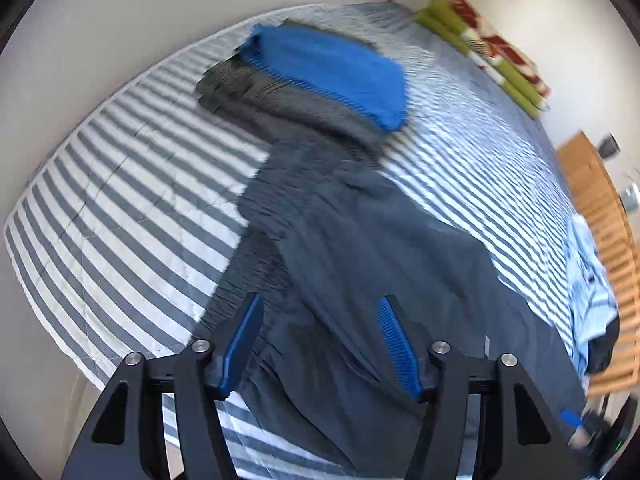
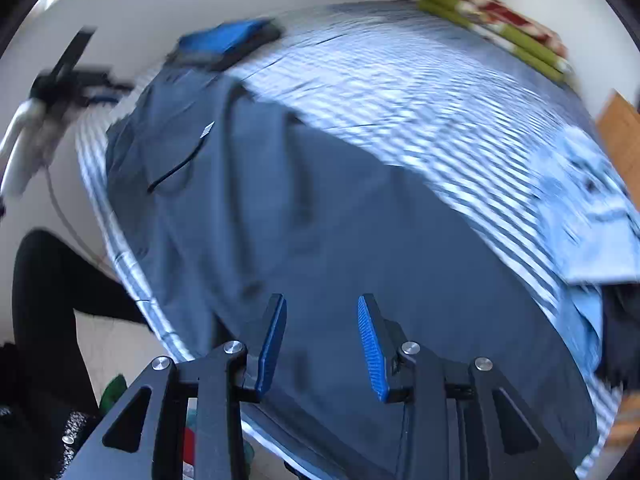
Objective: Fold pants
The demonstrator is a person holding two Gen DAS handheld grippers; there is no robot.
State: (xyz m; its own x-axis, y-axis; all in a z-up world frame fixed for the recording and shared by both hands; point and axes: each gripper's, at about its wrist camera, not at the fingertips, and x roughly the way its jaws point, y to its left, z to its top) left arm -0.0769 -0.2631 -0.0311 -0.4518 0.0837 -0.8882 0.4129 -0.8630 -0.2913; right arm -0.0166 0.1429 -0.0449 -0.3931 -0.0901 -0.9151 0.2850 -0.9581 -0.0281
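Dark grey-blue pants (image 1: pixel 360 260) lie spread over the striped bed cover (image 1: pixel 120 200), one end running up to a folded stack. My left gripper (image 1: pixel 320 300) hovers above the pants, blue pads wide apart, with nothing between them. In the right wrist view the pants (image 2: pixel 320 220) fill the middle, showing a pocket slit and a small white label. My right gripper (image 2: pixel 321 298) stands over them with a clear gap between its pads, gripping nothing. The left gripper (image 2: pixel 68 76) shows blurred at the far left edge of the bed.
A folded stack of blue and grey garments (image 1: pixel 320 76) sits at the far end of the pants. A green and red blanket (image 1: pixel 492 48) lies by the wall. A light blue garment (image 1: pixel 588 280) and a wooden slatted frame (image 1: pixel 600 208) are at the right. A person's dark leg (image 2: pixel 52 280) is at the left.
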